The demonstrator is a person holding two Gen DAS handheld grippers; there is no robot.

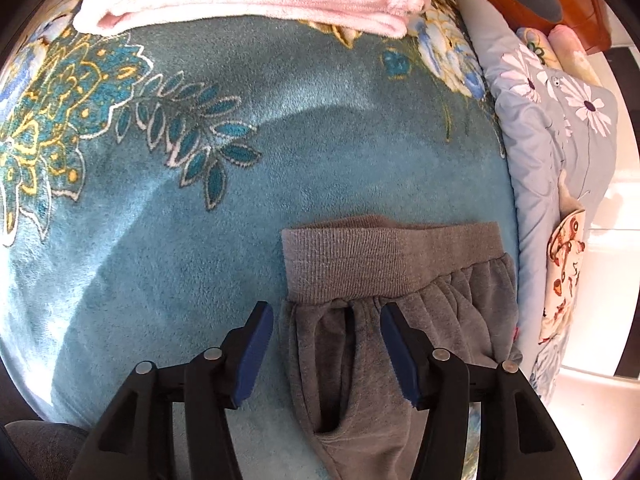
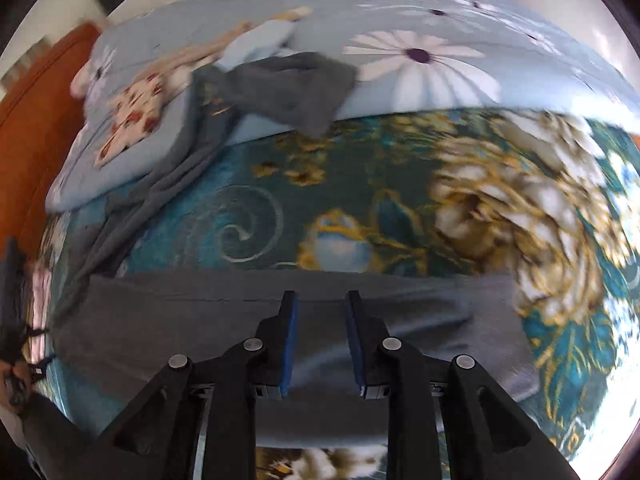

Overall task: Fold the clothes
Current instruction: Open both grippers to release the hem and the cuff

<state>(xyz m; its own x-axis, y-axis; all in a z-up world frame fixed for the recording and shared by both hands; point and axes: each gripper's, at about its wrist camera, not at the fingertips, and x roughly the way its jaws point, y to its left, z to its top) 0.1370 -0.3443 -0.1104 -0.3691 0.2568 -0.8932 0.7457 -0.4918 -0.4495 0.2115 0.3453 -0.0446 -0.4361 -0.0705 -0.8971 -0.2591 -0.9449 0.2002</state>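
Under both of my cameras the biggest thing is the teal floral blanket point(image 1: 192, 216), plush and spread flat — it fills most of each view. Along its right edge in the left wrist view lies a pale blue daisy-print quilt point(image 1: 560, 136), bunched up. At the far end of the blanket sits a folded pink fleece point(image 1: 248, 0) with something mustard-coloured stacked on it.

The grey sweatpants point(image 1: 360, 320) lie flat on the blanket just beside the quilt, ribbed waistband point(image 1: 384, 260) pointing away from me, gathers below it. In the blurred right wrist view the same grey cloth stretches across the lower frame as a broad flat band. A second, darker grey garment point(image 2: 288, 88) is draped over the edge of the quilt, well apart from the pants.

My left gripper point(image 1: 326, 312) has its blue pads spread wide, straddling the pants' left side just below the waistband; the pads grip nothing. My right gripper point(image 2: 320, 300) hangs over the grey cloth with its pads parted by a narrower gap — no fabric caught between them.
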